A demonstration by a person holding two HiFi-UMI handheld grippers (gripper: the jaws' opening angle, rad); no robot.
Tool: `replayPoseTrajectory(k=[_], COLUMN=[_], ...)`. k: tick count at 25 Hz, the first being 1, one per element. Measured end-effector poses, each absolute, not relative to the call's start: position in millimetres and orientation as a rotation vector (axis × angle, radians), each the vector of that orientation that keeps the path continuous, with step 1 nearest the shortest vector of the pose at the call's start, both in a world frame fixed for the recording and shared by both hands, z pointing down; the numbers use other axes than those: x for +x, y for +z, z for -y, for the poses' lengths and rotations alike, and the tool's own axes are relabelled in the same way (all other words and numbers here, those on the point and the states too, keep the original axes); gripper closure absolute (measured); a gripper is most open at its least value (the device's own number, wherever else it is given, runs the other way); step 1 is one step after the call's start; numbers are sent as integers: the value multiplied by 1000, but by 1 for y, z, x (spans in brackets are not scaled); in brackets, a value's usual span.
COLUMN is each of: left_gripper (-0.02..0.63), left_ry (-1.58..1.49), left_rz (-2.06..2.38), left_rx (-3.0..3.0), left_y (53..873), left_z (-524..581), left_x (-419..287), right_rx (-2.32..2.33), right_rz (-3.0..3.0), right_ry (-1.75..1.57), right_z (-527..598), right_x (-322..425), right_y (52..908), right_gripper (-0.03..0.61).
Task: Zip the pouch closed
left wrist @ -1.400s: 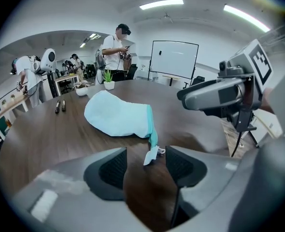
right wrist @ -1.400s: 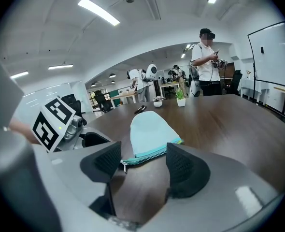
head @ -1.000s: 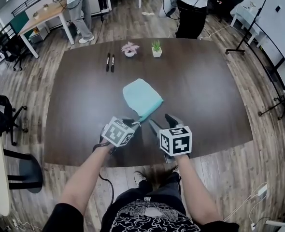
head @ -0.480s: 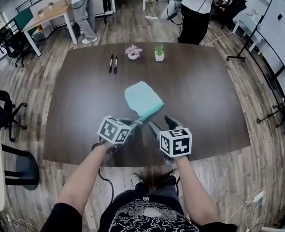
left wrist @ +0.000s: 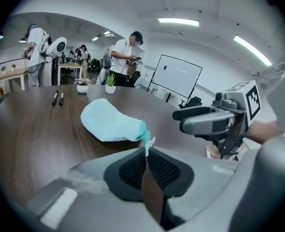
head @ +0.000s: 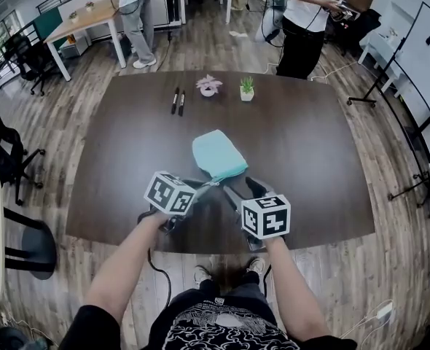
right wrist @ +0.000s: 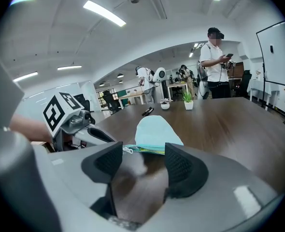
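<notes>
1. Head view.
   - Pouch [head: 216, 154]: pale teal, soft cloth. It lies near the middle of the dark table [head: 317, 137], with its near tip drawn toward the near edge.
   - Left gripper [head: 200, 187]: at that near tip.
   - Right gripper [head: 243, 189]: just beside the left one, fingers spread.
   - Toward the far edge, well apart from the pouch: two pens [head: 178, 100], a pink-flowered pot [head: 208, 86] and a green plant pot [head: 247, 88].
   - People stand beyond the far edge. Nothing lies in the zip's path.

2. Left gripper view.
   - The jaws have just been closing and now stand together, pinching the small zip pull [left wrist: 151, 141] at the pouch's tip.
   - The pouch body rests on the table beyond the jaws.
   - The pull looks thin and smooth, so I judge it could slip out under a sharp tug.

3. Right gripper view.
   - The jaws are wide apart with nothing gripped.
   - The zipper line [right wrist: 147, 150] runs across just beyond the pads, untouched.
   - I judge the pouch light and limp. It is likely to slide or bunch on the smooth table unless braced.
   - Best hold: the cloth at the zip's end, beside the teeth and not on them.
   - Hazard: the two grippers are crowded together at one corner of the pouch.
</notes>
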State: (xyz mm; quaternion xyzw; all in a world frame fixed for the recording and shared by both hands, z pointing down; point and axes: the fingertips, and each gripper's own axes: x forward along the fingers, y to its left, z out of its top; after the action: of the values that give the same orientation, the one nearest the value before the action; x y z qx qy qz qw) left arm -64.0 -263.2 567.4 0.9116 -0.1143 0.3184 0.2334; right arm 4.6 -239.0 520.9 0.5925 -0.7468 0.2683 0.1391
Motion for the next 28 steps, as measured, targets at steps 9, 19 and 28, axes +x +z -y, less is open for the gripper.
replayPoseTrajectory(k=[9,19,28], left_gripper=[592,592,592], left_ry=[847,811,778], left_rz=[352,340,314], left_rx=[2524,2516,2504], left_y=[538,523,513], left_z=[266,263,254], left_x=[-46,-32,-27], right_rx=[1605,1383,1185], right_rz=[2275,2407,2508], right_ry=[757,776,813], right_z=[249,260,258], right_x=[16,13,2], right_y=[505,502,501], right_gripper=[325,348,401])
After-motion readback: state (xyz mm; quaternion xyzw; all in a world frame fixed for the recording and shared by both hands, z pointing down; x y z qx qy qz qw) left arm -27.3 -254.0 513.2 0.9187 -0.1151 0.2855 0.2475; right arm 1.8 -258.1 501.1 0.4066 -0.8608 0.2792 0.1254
